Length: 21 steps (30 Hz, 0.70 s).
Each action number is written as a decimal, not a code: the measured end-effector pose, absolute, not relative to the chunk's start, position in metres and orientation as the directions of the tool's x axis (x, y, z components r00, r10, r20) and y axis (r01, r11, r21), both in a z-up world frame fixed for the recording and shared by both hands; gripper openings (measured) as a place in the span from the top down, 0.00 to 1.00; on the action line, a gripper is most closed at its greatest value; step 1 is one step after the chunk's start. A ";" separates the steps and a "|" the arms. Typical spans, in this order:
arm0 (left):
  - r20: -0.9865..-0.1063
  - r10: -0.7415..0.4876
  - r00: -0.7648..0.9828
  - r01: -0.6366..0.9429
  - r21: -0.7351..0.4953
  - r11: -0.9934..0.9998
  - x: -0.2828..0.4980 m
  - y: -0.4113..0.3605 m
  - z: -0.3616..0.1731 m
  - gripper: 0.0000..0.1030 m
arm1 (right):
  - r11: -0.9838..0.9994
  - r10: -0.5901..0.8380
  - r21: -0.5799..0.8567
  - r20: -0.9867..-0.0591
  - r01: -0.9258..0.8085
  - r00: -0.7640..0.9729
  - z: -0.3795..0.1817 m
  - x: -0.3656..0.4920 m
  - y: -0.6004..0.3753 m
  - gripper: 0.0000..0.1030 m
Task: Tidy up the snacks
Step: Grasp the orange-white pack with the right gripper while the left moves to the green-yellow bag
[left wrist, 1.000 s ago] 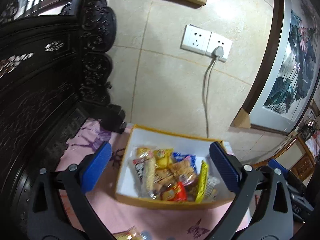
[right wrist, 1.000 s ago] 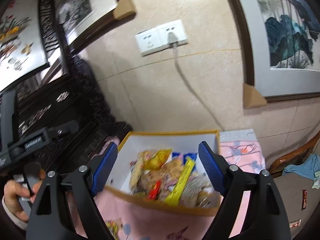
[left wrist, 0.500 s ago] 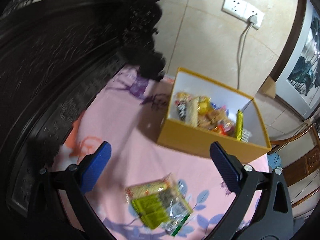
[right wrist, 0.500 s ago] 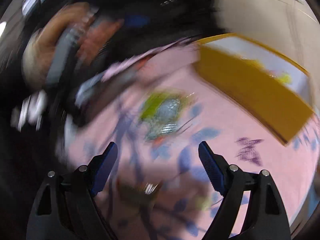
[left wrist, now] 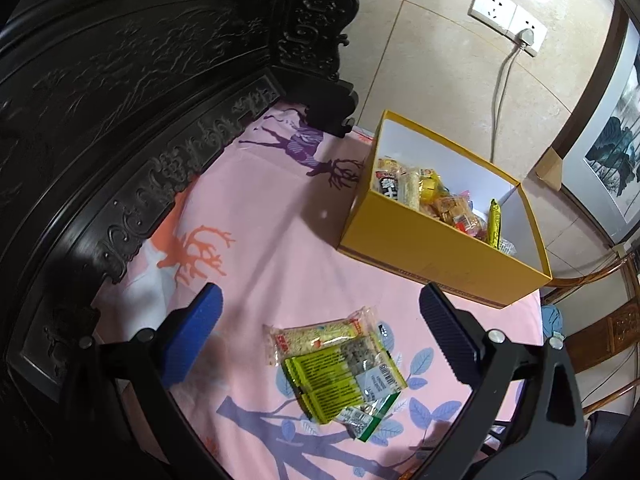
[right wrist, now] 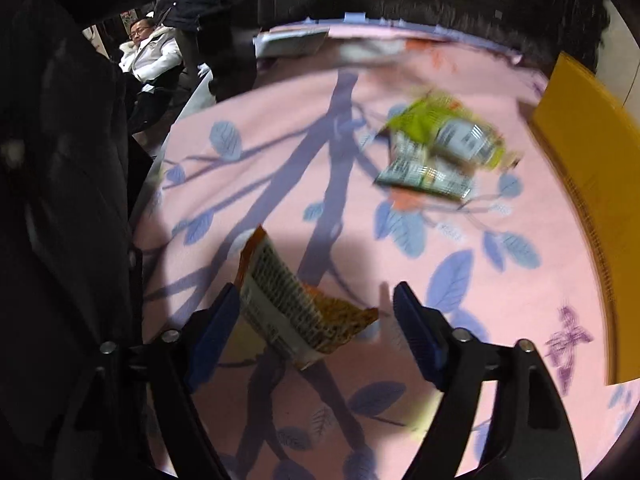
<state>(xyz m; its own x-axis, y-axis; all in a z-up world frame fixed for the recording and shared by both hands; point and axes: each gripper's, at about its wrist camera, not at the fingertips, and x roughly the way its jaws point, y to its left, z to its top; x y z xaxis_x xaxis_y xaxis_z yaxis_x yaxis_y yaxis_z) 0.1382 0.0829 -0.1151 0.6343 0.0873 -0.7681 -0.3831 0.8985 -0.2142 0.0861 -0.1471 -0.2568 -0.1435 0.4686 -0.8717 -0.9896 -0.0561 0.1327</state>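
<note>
Right tool (right wrist: 316, 328) closing around the light, crinkly orange snack packet (right wrist: 298, 312), not yet gripped, best pinched across its flat middle; left tool (left wrist: 320, 334) wide open, empty.

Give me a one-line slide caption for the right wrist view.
Right gripper closing around an orange snack packet on the pink tablecloth, yellow box nearby.

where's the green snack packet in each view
Left wrist: green snack packet at bottom centre, on the pink cloth, partly over a pale snack bar.
Right wrist: same packet, blurred, upper right on the cloth.
Shared landmark: the yellow box, beyond the packet in both.
</note>
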 end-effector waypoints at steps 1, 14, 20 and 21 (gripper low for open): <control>-0.770 0.093 0.631 -0.390 -0.212 0.896 0.137 0.084 -0.116 0.02 | -0.053 0.463 0.158 -0.871 -0.986 -0.165 -0.260 0.087 -0.147 0.38; -0.805 0.097 0.585 -0.397 -0.181 0.900 0.136 0.088 -0.134 0.02 | 0.098 0.566 0.309 -0.799 -0.946 -0.202 -0.246 0.101 -0.166 0.65; -0.795 0.126 0.594 -0.289 -0.065 0.955 0.140 0.066 -0.148 0.02 | 0.232 0.623 0.311 -0.775 -0.922 -0.104 -0.231 0.121 -0.184 0.65; -0.794 0.131 0.593 -0.258 -0.033 0.966 0.141 0.060 -0.152 0.02 | 0.273 0.640 0.325 -0.764 -0.905 -0.081 -0.229 0.127 -0.190 0.65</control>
